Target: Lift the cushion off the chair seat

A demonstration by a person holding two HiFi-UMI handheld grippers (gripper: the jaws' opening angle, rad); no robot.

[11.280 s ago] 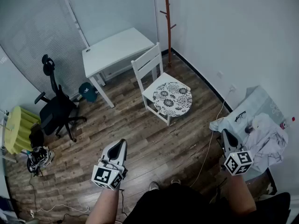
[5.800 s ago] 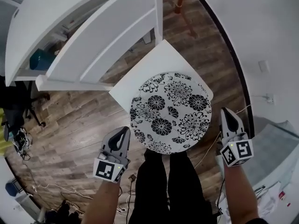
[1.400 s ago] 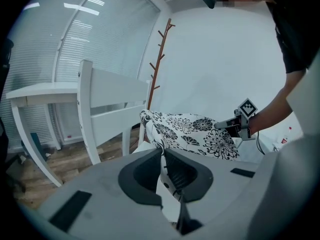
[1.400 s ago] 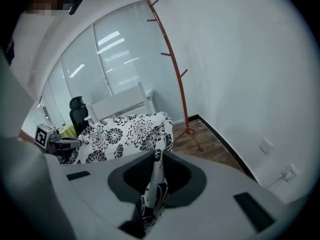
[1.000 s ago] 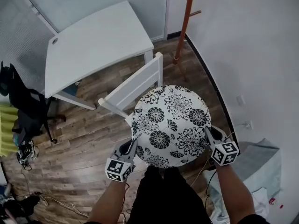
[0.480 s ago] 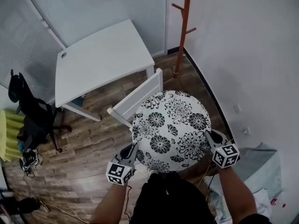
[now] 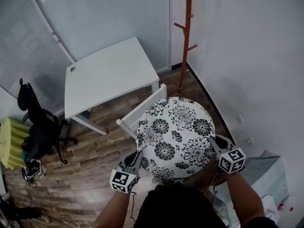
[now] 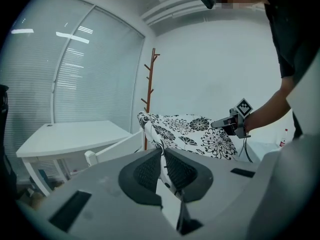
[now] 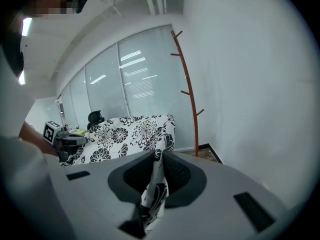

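The round white cushion (image 7: 176, 129) with black flower print hangs in the air above the white chair (image 7: 139, 112), held level between both grippers. My left gripper (image 7: 138, 154) is shut on its near left rim, and my right gripper (image 7: 211, 142) is shut on its right rim. In the left gripper view the cushion's edge (image 8: 162, 160) is pinched between the dark pads, and the cushion (image 8: 192, 133) stretches away to the right gripper (image 8: 223, 124). In the right gripper view the floral cloth (image 9: 156, 176) sits squeezed between the pads. The chair seat is hidden under the cushion.
A white table (image 7: 110, 75) stands behind the chair. An orange coat stand (image 7: 185, 37) rises by the wall at the right. A black office chair (image 7: 40, 129) and a yellow stool (image 7: 10, 144) are at the left. Grey cloth (image 7: 266, 170) lies low right.
Both grippers and the cushion have sunk a little while keeping their grip. The head view has tilted up, showing more of the table and window wall.
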